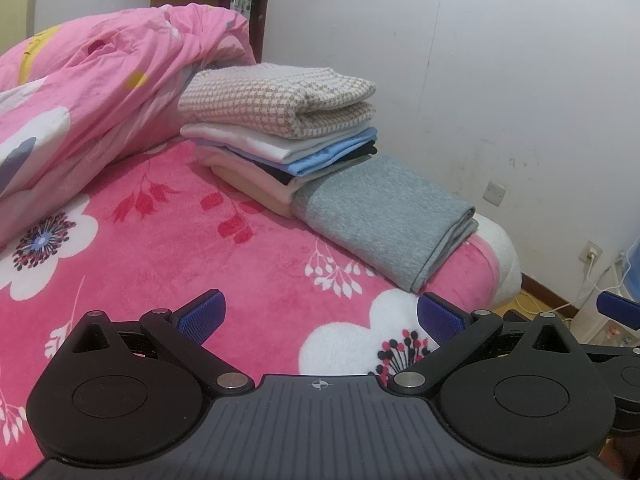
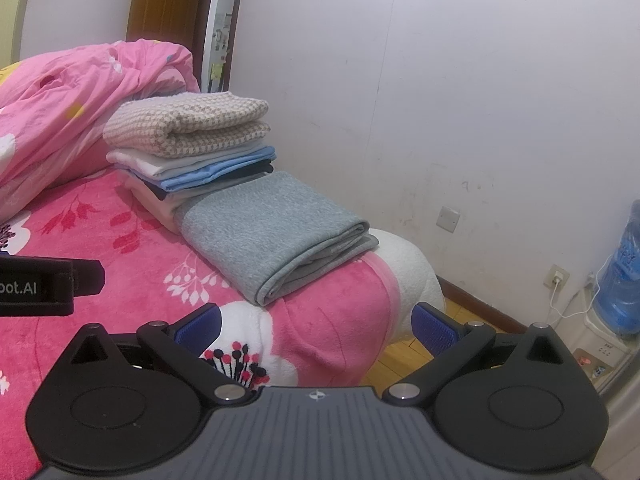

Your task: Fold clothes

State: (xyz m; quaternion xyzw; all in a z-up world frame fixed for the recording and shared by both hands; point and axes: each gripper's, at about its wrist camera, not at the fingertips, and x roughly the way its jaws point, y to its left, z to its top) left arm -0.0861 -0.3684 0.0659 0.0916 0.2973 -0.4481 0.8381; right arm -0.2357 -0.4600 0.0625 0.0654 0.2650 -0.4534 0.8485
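A folded grey garment point(image 1: 384, 216) point(image 2: 272, 228) lies flat on the pink floral bed point(image 1: 168, 256) point(image 2: 328, 328) near its corner. Behind it rises a stack of folded clothes point(image 1: 280, 136) point(image 2: 192, 152), topped by a beige checked piece, with white, blue, black and pale pink layers below. My left gripper point(image 1: 320, 316) hovers open over the bed, short of the grey garment, with nothing between its blue pads. My right gripper point(image 2: 316, 326) also stands open and empty, over the bed's corner. The left gripper's body point(image 2: 44, 284) shows at the left edge of the right wrist view.
A crumpled pink quilt point(image 1: 96, 96) point(image 2: 76, 108) is heaped at the back left of the bed. A white wall runs along the right. A water dispenser with a blue bottle point(image 2: 622, 276), wall sockets and cables stand by the wooden floor point(image 2: 404, 364).
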